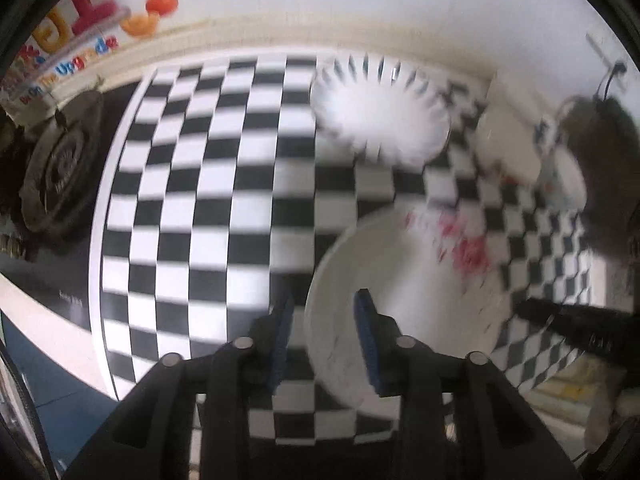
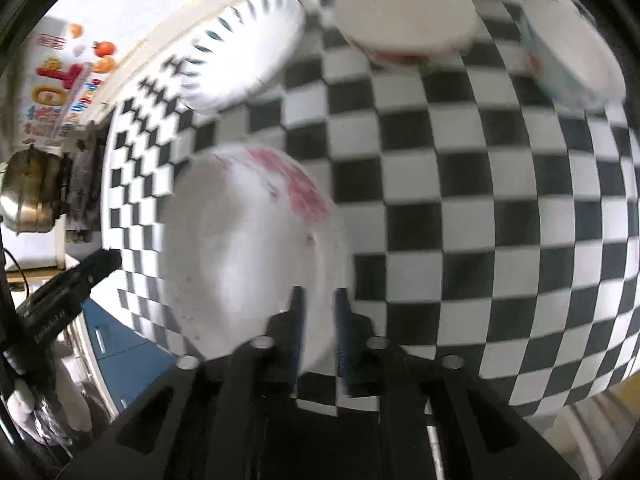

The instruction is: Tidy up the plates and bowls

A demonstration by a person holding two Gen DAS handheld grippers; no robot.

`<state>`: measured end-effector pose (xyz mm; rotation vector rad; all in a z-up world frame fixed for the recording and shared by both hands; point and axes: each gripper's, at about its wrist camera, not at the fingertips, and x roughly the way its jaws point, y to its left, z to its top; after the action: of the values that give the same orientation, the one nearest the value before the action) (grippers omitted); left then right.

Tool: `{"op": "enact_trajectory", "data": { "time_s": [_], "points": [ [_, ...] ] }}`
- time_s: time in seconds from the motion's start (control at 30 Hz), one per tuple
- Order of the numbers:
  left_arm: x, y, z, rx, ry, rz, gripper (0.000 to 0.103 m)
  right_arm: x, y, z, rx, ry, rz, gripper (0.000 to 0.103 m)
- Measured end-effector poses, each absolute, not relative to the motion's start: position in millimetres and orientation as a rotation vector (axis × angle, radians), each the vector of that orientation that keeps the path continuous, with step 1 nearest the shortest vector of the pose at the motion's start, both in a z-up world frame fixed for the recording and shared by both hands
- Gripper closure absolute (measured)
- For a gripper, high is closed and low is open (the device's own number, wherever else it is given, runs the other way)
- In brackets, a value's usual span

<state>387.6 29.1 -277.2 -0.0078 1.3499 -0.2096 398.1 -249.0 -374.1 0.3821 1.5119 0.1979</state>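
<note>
The red-patterned plate [image 2: 248,256] occupies the lower left centre of the right wrist frame, over the checkered tablecloth [image 2: 480,200]. The right gripper [image 2: 318,312] straddles the plate's near right rim, one finger on each side; the gap is narrow and appears clamped on the rim, though blur prevents confirming contact. In the left wrist frame the same plate [image 1: 404,304] lies lower right of centre. The left gripper [image 1: 324,320] stands with its jaws apart, the plate's left rim between them and no closure evident. Both grippers are therefore at the plate, on opposite edges. The striped-rim plate [image 2: 244,56] lies at upper left of the right wrist frame, well apart from the held plate; a plain bowl [image 2: 404,16] and a further dish [image 2: 572,40] lie along the top edge. The probable next move carries the held plate toward the striped-rim plate.
</note>
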Motion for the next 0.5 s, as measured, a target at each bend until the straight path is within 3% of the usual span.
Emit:
{"op": "enact_trajectory", "data": {
  "time_s": [0.1,0.3,0.5],
  "points": [
    [419.7,28.3,-264.6,-0.054,1.324,-0.224,0.069,421.1,-243.0,-346.5,0.421,1.46,0.262,0.05],
    [490.9,29.8,-264.6,-0.168,1.35,-0.212,0.069,495.9,-231.9,-307.0,0.418,1.366,0.289,0.05],
    [546.5,31.0,-302.5,-0.237,1.444,-0.188,0.069,584.5,-235.7,-332.1,0.428,1.417,0.249,0.05]
  ]
}}
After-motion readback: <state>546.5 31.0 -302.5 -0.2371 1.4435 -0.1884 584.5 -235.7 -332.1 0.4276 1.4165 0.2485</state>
